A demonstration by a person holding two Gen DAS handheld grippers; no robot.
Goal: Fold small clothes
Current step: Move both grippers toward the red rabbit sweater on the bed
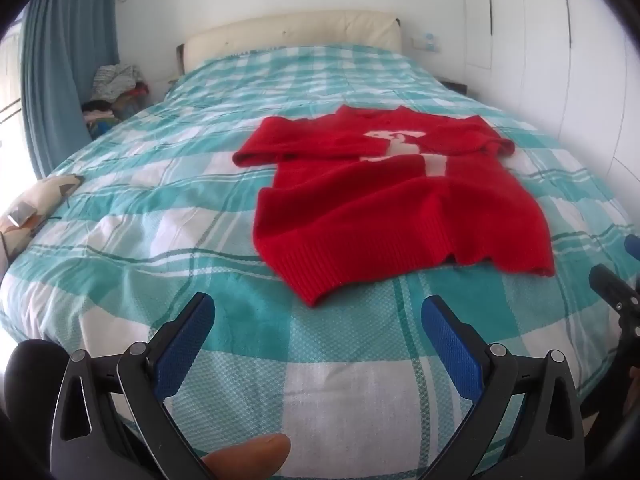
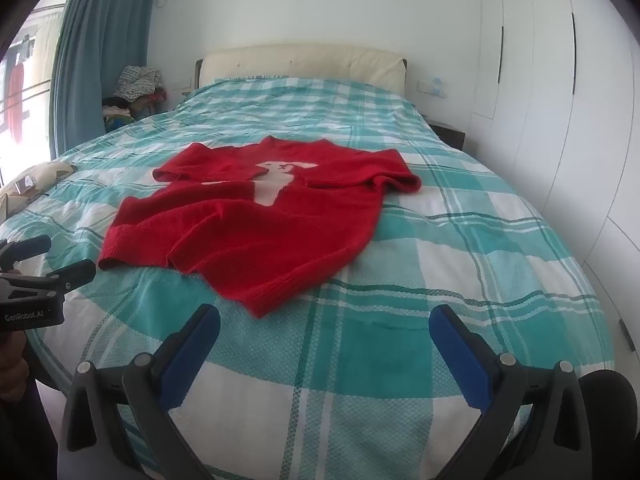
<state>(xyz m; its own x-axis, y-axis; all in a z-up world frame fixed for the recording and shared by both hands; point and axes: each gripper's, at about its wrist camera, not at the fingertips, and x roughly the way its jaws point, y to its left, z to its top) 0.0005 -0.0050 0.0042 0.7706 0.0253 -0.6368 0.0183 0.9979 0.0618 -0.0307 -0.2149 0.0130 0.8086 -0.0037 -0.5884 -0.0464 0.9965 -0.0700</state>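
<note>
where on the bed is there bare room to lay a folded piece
Bare bedspread lies between the red sweater and the wardrobe, and between its collar and the headboard. Crowded: clothes pile by the curtain.

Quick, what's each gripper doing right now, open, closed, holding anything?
Left gripper: open, holding nothing, short of the red sweater.
Right gripper: open, holding nothing.

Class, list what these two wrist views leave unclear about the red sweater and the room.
- Red sweater: its underside is hidden against the bed in both views.
- White motif: foreshortened and soft, so its figure is unclear.
- Clothes pile by the curtain: too small to sort.
- Pillow: cut off by the left wrist view's edge.
</note>
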